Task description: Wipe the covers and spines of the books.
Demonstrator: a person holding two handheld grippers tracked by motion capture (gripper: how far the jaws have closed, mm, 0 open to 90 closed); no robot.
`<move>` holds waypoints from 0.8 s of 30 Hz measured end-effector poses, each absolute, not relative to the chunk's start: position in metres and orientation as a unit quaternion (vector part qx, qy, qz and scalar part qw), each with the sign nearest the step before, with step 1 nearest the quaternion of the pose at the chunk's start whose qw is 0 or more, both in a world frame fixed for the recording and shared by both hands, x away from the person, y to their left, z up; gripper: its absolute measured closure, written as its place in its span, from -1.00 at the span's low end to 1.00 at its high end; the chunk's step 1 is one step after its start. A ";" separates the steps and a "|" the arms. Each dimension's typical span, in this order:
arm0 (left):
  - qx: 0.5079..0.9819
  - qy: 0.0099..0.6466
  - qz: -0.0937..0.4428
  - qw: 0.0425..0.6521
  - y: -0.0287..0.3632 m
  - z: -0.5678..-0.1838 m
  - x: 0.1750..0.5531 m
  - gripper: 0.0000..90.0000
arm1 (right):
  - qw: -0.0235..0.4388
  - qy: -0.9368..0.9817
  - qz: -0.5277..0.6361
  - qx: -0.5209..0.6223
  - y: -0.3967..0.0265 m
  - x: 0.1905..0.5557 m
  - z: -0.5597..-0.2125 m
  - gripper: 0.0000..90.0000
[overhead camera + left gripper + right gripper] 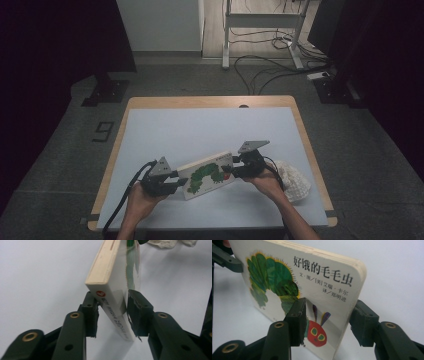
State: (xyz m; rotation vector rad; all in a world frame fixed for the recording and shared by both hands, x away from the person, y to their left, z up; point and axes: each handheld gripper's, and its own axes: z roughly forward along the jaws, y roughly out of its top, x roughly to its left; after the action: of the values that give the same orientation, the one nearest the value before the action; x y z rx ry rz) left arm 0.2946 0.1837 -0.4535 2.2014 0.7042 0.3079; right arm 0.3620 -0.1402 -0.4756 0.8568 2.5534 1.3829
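Gripping the book (207, 175) at both ends, your left gripper (176, 181) at eight o'clock and right gripper (234, 167) at two o'clock lift it level.

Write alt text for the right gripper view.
A thick board book with a green caterpillar and Chinese title on its cover stands between the right gripper's two black jaws, one on the cover, one at the back. The pale table lies behind.
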 end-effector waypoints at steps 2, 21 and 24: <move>0.866 0.278 0.124 0.397 0.185 -0.451 0.296 0.47 | 0.061 0.841 0.458 0.281 -0.140 0.362 -0.474 0.14; 0.865 0.283 0.156 0.383 0.188 -0.435 0.321 0.49 | 0.109 0.831 0.466 0.285 -0.131 0.373 -0.465 0.15; 0.862 0.287 0.162 0.385 0.188 -0.433 0.328 0.48 | 0.116 0.828 0.467 0.288 -0.129 0.378 -0.464 0.15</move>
State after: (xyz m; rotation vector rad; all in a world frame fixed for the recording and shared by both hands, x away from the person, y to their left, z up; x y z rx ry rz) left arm 0.3278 0.1878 -0.4329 2.1964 0.7312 0.4137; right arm 0.3775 -0.1293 -0.4635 0.8430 2.4251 1.3693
